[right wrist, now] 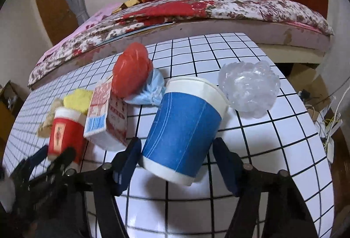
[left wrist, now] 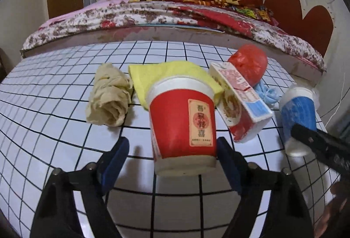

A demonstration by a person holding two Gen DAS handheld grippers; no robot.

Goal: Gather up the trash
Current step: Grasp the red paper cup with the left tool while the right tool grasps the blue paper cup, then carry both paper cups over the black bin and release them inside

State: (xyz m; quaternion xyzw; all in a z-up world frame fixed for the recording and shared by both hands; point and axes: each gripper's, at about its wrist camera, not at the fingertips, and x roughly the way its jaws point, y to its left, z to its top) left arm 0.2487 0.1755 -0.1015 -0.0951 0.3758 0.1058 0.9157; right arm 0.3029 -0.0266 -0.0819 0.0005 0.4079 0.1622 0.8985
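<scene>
A red paper cup [left wrist: 183, 119] stands upright on the white grid table [left wrist: 54, 106]. My left gripper [left wrist: 172, 150] straddles its base: the right pad touches the cup's side, while a gap shows at the left pad. A blue-and-white paper cup [right wrist: 183, 128] sits tilted between the fingers of my right gripper [right wrist: 176, 148]. The left pad is against the blue cup and the right pad is a sliver off it. A red-and-white carton [right wrist: 107, 115] lies between the two cups. Both grippers are open.
Beige crumpled paper [left wrist: 109, 97], a yellow napkin [left wrist: 161, 73], a red bag ball [right wrist: 131, 71] and a pale blue wad [right wrist: 151, 91] lie behind the cups. A clear plastic ball [right wrist: 249, 89] is right of the blue cup. A bed [left wrist: 153, 14] borders the table's far edge.
</scene>
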